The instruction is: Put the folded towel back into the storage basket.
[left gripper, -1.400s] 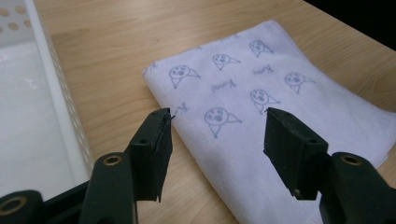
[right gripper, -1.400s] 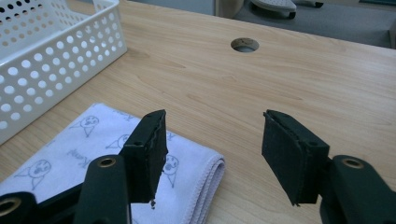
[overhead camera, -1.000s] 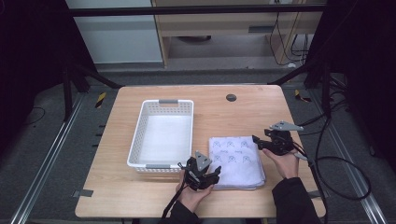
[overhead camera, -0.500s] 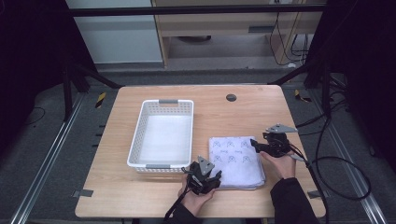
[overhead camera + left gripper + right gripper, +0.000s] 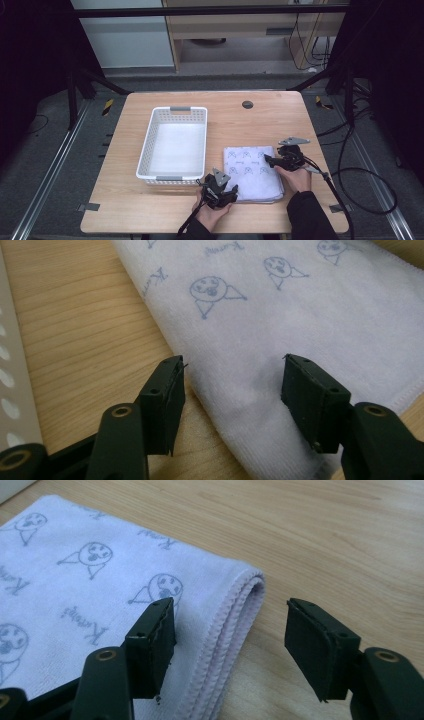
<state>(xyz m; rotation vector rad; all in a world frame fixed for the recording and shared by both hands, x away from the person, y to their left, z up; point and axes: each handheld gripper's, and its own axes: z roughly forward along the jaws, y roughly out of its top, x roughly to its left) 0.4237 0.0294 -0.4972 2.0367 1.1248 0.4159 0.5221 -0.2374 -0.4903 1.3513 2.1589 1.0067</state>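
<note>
A folded white towel [image 5: 252, 172] printed with small blue doodle faces lies flat on the wooden table, right of a white basket [image 5: 173, 142]. My left gripper [image 5: 225, 190] is open at the towel's near left corner. In the left gripper view the towel [image 5: 280, 325] edge lies between the spread jaws, with one jaw over bare wood. My right gripper [image 5: 267, 161] is open at the towel's far right corner. In the right gripper view the folded, stitched hem of the towel [image 5: 75, 580] sits between its jaws, with the left jaw over the cloth.
The white perforated basket has grey handles and a pale lining. A small dark round grommet [image 5: 247, 104] sits near the table's far edge. Cables [image 5: 360, 175] trail off the right side. Bare wood [image 5: 260, 125] lies beyond the towel.
My left gripper has slid right and forward onto the towel's near left corner. My right gripper has shifted slightly left and nearer, onto the towel's far right corner. The towel has not moved.
</note>
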